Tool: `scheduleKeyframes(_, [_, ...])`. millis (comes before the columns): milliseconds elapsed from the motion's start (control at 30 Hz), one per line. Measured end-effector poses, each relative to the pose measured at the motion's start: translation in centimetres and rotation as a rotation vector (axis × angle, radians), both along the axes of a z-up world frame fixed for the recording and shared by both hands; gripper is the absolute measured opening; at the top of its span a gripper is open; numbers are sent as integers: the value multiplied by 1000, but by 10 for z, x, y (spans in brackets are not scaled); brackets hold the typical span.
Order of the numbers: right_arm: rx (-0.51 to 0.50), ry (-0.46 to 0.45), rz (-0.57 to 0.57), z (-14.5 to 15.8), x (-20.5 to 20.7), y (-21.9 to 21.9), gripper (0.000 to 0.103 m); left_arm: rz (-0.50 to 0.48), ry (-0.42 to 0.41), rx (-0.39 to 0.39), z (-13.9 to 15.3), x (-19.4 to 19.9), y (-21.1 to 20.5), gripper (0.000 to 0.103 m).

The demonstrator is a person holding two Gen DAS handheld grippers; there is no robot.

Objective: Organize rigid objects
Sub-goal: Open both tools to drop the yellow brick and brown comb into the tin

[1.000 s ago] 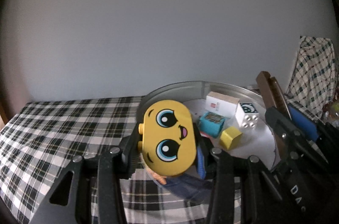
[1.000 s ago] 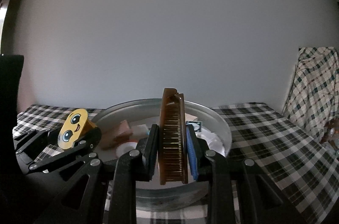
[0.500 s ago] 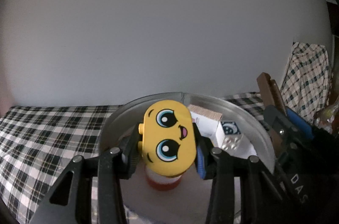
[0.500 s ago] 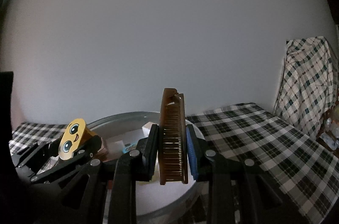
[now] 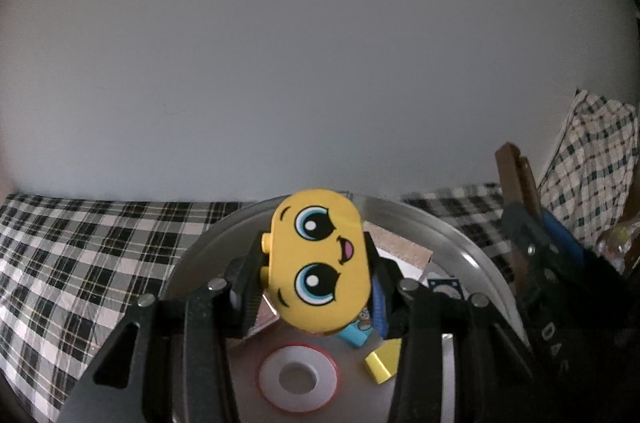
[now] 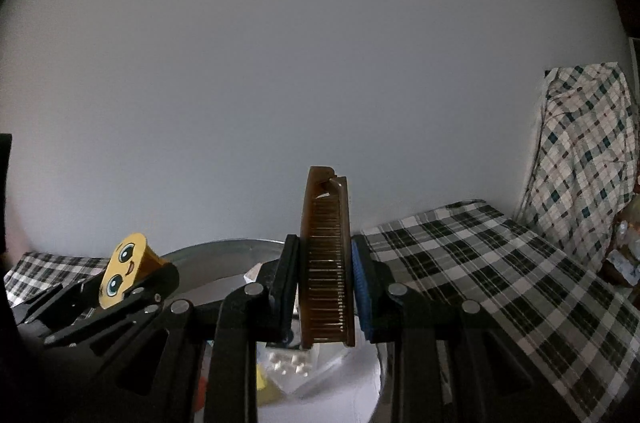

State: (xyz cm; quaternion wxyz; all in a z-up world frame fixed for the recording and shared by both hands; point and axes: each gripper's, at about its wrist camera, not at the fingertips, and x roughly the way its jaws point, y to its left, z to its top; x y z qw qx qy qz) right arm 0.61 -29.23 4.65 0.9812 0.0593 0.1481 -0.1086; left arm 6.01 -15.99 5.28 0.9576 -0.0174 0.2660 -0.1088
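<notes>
Left wrist view: left gripper (image 5: 318, 273) clamps a yellow face block (image 5: 319, 265) above the metal tray (image 5: 472, 243); right gripper (image 6: 326, 281) pinches a brown comb (image 6: 327, 255) upright.

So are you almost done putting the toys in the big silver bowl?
Partly. Already in the silver basin: a tape roll, a yellow block, a blue piece and a white box. In hand: the left gripper clamps the yellow smiley-face block, the right gripper clamps the brown comb, both over the basin. Left: dropping those two in. Nothing else shows on the checked cloth.
</notes>
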Motion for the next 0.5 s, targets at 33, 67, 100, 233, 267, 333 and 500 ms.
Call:
scheduleKeyframes(33, [2,6,-1,1,4,-1,28,3,13,9,1,3,0,42])
scheduleKeyframes(67, [2,11,-2,2,8,-2,28,8,27,23,1,6,-1,42])
scheduleKeyframes(100, [1,25,1,3,13,-2,28,8,34,30,2,8,-2,42])
scheduleKeyframes(233, [-12,75,17,6,28,-1,28,30,62,81,6,19,-1,42])
scheduleKeyframes(267, [-14,94,24,7,33,0,28,25,75,94,6,22,-2,42])
scheduleKeyframes(333, [-7,125,41,9,40,0,28,26,100,108,3,28,-1,42])
scheduleKeyframes(500, [8,231,91,8,59,6,28,3,182,138,-7,41,-4,42])
